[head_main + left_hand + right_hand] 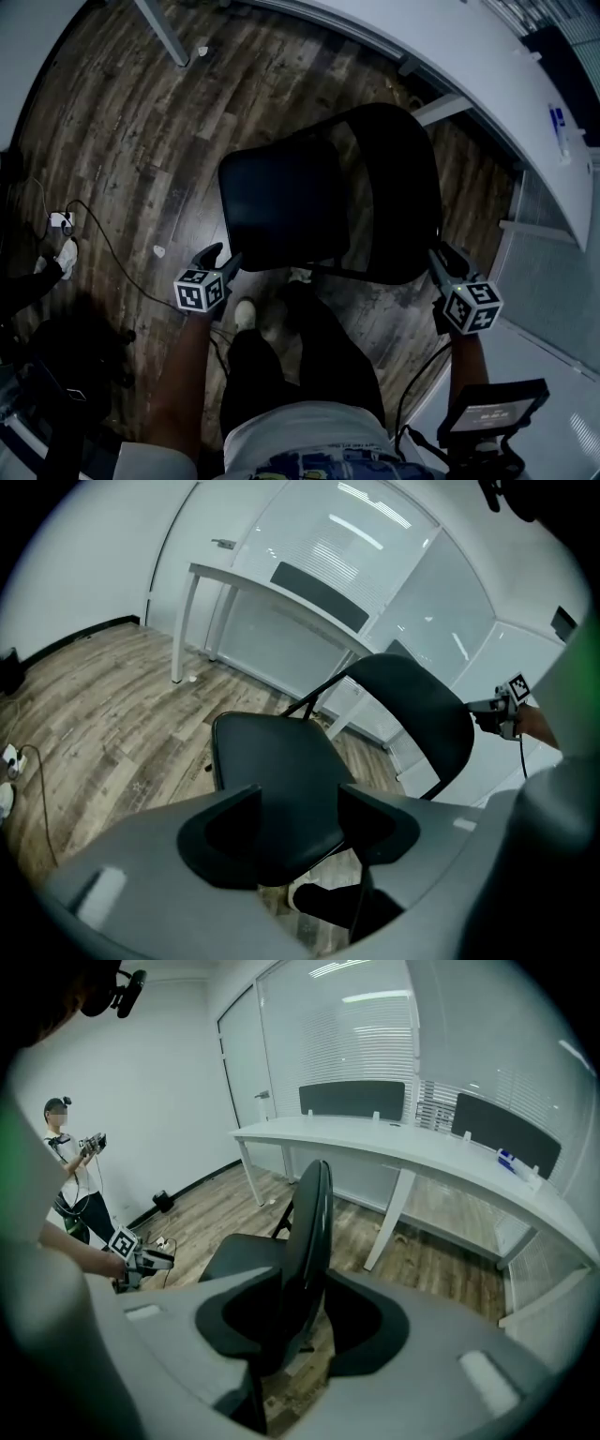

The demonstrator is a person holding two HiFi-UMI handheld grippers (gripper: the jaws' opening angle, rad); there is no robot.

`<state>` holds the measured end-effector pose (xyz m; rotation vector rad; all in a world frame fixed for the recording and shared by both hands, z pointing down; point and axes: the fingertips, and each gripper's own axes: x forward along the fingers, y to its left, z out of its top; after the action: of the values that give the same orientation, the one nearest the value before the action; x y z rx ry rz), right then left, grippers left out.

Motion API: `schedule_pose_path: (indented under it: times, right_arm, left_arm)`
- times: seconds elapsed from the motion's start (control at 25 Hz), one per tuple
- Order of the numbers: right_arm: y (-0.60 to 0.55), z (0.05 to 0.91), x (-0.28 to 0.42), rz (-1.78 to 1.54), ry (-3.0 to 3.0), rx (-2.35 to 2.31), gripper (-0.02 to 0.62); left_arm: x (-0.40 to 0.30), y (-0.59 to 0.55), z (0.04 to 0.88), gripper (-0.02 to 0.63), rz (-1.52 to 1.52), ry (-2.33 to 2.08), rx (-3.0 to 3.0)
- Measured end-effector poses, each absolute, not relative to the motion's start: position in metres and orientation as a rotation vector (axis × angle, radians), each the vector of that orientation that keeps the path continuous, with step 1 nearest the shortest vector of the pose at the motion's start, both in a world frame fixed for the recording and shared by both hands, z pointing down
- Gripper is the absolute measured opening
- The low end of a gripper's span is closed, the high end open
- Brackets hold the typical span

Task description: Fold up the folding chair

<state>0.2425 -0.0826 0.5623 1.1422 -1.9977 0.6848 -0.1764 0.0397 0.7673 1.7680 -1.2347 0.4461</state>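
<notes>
The black folding chair stands unfolded on the wood floor, its seat [281,206] to the left and its backrest [398,178] to the right. My left gripper [223,258] is at the seat's near left corner. In the left gripper view its jaws [300,803] stand open, and the seat's [277,771] front edge shows in the gap without touching the pads. My right gripper [445,253] is at the backrest's near right edge. In the right gripper view its jaws [305,1288] are open, with the backrest [309,1222] edge-on between them and a gap at the right pad.
A curved white desk [469,56] runs along the far side, with legs [164,33] close behind the chair. A cable [103,244] and a power strip [61,220] lie on the floor at the left. My own feet [246,314] are under the seat's front. Another person [70,1166] stands by the far wall.
</notes>
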Motion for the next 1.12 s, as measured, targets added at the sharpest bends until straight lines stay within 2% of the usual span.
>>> schedule_pose_path:
  times: [0.32,0.64,1.12]
  right_arm:
    - [-0.08,0.562,0.244,0.655,-2.042,1.234,0.133]
    - [-0.079,0.562,0.244,0.826,-2.13,1.34,0.137]
    - [-0.078,0.566,0.24,0.922,-2.202,1.374,0.137]
  left_arm:
    - [-0.195,0.042,0.84,0.303,0.394,-1.204,1.665]
    - [-0.205,0.048,0.897,0.339,0.344,-1.184,1.602]
    - [-0.212,0.04,0.95,0.391,0.164,-1.167,1.52]
